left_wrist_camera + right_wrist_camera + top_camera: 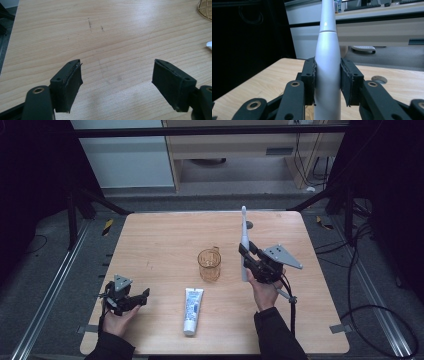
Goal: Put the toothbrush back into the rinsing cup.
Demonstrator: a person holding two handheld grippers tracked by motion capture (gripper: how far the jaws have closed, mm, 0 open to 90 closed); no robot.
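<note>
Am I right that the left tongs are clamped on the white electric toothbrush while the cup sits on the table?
Not quite: the right tongs clamp the toothbrush, as the right gripper view shows. The left tongs are open; the cup does sit on the table.

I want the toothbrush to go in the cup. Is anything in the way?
Nothing visible is. The right claw holds the toothbrush upright just right of the cup, with bare table between them. The toothpaste lies nearer the person.

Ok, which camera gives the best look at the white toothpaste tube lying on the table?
The high view: the whole white toothpaste tube lies flat there, near the table's front edge. The left gripper view catches just a white sliver at its right edge.
</note>
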